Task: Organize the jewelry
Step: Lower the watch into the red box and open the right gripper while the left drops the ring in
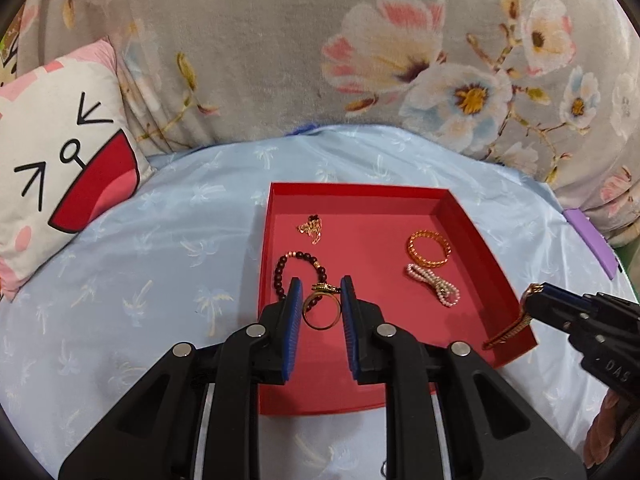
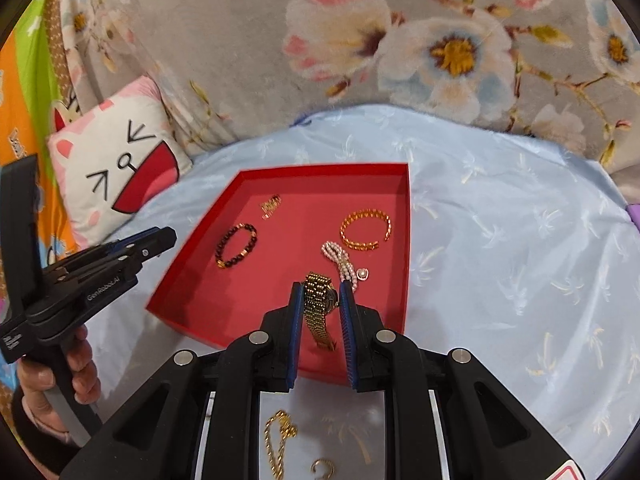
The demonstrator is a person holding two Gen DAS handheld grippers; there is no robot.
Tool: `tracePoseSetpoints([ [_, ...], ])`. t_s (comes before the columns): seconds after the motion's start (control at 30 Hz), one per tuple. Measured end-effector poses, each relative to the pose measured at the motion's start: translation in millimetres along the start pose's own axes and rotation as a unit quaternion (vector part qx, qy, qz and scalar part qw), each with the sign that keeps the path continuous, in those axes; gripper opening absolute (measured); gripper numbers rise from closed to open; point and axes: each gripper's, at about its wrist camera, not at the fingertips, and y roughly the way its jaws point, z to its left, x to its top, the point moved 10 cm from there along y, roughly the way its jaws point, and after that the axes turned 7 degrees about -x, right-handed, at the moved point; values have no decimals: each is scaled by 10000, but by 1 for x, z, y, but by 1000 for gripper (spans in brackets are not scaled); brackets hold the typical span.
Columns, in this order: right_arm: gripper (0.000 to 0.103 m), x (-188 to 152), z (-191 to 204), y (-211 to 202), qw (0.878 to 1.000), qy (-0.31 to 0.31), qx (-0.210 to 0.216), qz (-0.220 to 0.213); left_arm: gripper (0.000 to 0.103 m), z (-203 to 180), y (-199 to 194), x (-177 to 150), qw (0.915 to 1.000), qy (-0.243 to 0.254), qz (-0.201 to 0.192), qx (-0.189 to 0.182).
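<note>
Left-wrist view: left tool (image 1: pixel 320 290), holding a gold ring (image 1: pixel 320 312), hung over the red tray (image 1: pixel 476 236). Right-wrist view: right tool (image 2: pixel 320 294) gripped a gold watch (image 2: pixel 318 304) above the tray's near edge.

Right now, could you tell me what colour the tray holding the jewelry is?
The tray is red, inside and out, seen best in the right wrist view.

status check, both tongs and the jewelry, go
Left tongs shut on gold ring. Right tongs shut on gold watch, over red tray. Path clear.
</note>
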Motion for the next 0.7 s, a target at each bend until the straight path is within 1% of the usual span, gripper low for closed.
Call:
tracePoseSetpoints([
  [0.13, 17, -11, -3, 30, 9997, 19, -81, 227, 19, 8, 15, -8, 9998, 13, 153, 117],
  [0.3, 17, -20, -11, 48, 9992, 147, -101, 359, 19, 19, 30, -19, 9992, -83, 336, 222],
  [0.43, 19, -19, -14, 52, 9993, 199, -18, 304, 19, 20, 38, -24, 9988, -87, 429, 209],
  [0.6, 21, -12, -20, 48, 9994, 325, 29, 134, 19, 19, 41, -25, 9988, -56, 413, 250],
  [0.63, 21, -11, -21, 46, 9993, 357, 31, 115, 22, 20, 41, -25, 9988, -67, 401, 282],
  [0.7, 26, -9, -24, 43, 9991, 417, 51, 75, 36, 21, 39, -24, 9988, -90, 346, 334],
])
